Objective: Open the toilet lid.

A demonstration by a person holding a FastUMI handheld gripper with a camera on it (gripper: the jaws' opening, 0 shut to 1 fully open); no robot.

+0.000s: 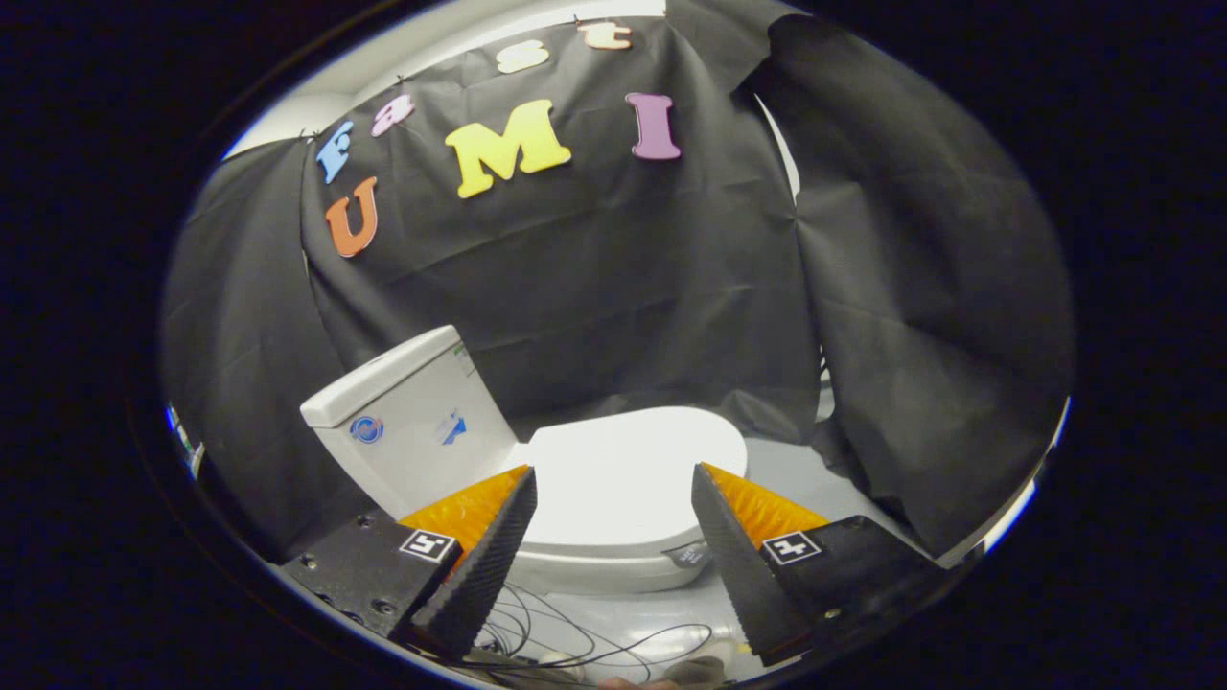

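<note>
A small white toilet stands on a grey floor against the black cloth. Its lid [628,470] lies flat and closed over the bowl [604,570]. The white tank [407,417] rises at the left, behind the lid's hinge end. My gripper [613,479] is open, hovering a little above and in front of the toilet. Its two orange-and-black fingers [489,537] stand wide apart, and the lid shows in the gap between them. Neither finger touches the lid.
Thin black cables [585,637] lie looped on the grey floor [786,470] below the bowl, between the fingers. Black cloth hangs behind the toilet and in a fold [930,316] close on the right.
</note>
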